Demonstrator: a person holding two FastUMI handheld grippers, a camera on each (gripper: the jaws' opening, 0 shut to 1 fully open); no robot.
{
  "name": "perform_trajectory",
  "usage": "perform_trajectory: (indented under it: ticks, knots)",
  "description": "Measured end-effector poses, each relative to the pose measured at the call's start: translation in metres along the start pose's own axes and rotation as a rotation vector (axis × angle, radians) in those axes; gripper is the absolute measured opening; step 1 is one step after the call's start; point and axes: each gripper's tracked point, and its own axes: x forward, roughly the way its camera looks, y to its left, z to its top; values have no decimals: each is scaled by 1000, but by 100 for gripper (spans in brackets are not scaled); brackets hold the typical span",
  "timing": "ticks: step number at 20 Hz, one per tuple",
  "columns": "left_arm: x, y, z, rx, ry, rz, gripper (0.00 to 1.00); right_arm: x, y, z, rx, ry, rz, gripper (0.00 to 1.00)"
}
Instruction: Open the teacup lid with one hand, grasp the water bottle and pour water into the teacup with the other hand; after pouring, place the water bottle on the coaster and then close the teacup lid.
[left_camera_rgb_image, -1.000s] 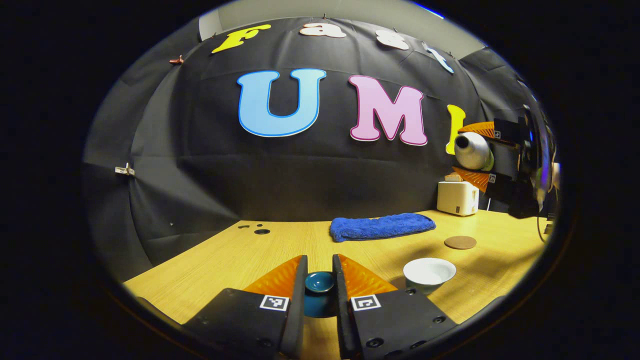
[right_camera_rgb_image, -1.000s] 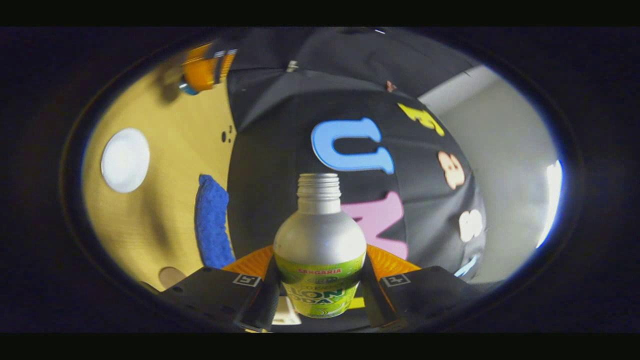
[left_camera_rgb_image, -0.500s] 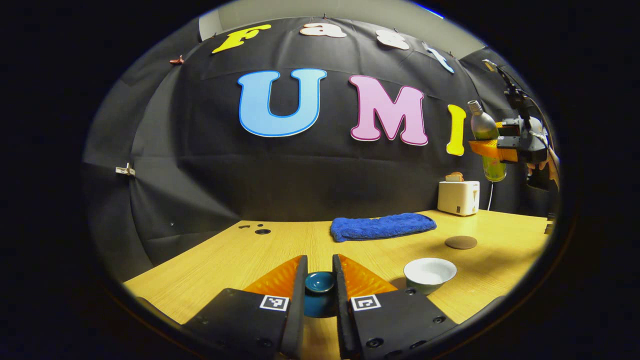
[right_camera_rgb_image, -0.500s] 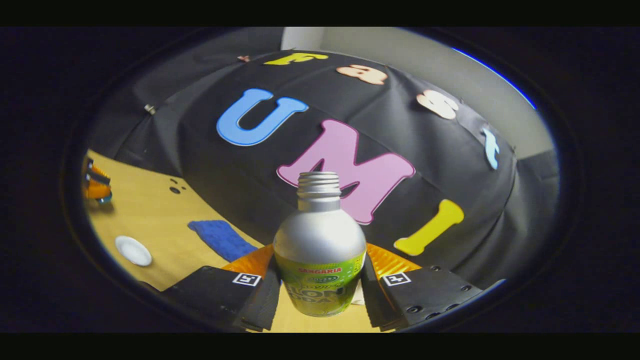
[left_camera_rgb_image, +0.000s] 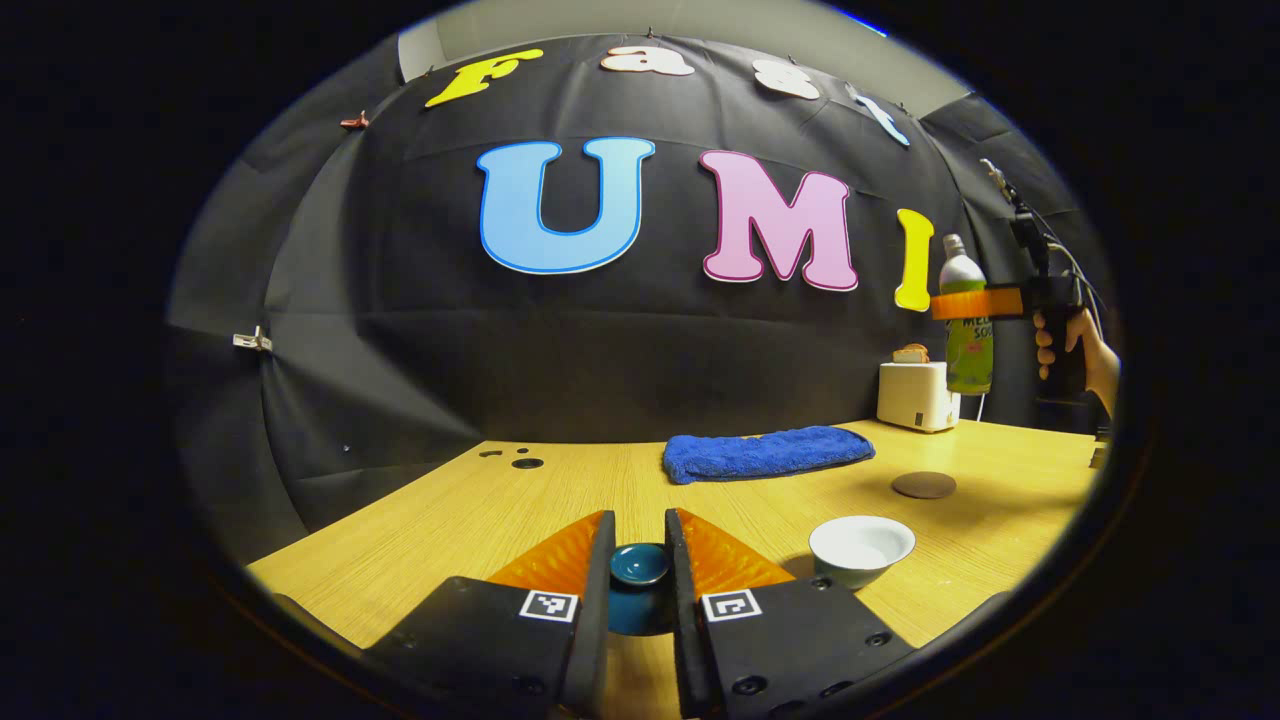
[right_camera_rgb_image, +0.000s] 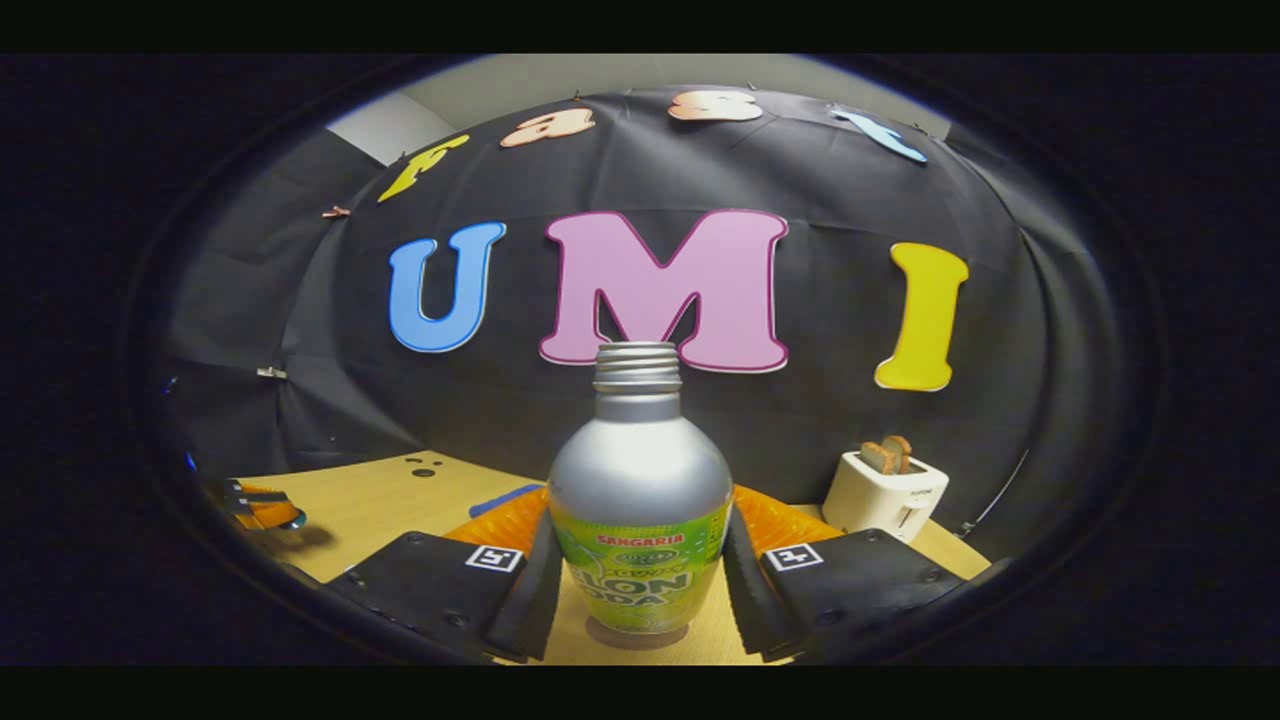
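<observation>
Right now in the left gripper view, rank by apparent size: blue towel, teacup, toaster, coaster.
1. blue towel
2. teacup, though nearness to the camera enlarges it
3. toaster, close to the teacup; farther off, so unsure
4. coaster

The teacup lid (left_camera_rgb_image: 640, 565), a small dark teal piece with a round knob, sits between the left jaws, pinched on both sides. The teacup (left_camera_rgb_image: 861, 549), a white bowl-shaped cup with its mouth open, stands on the tabletop just right of those jaws. The water bottle (right_camera_rgb_image: 640, 500), silver-shouldered with a green label and an uncapped threaded neck, stands upright between the right jaws, held above the tabletop. The coaster (left_camera_rgb_image: 923, 485), a flat brown disc, lies beyond the teacup, bare.
</observation>
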Motion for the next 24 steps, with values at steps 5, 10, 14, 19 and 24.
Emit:
perform_trajectory:
  ticks: [5,10,14,19,24]
  knots:
    - [1,0,0,0,0,0,31,26,-6,-57,90,51,12,72]
    - [0,0,0,0,0,1,31,36,-8,-91,110,75,2,74]
    - [0,0,0,0,-1,1,31,37,-3,-110,77,77,-13,77]
    - [1,0,0,0,-1,1,31,40,-4,-131,85,119,-22,79]
    - [1,0,1,0,-1,1,31,39,-11,-133,89,113,-38,81]
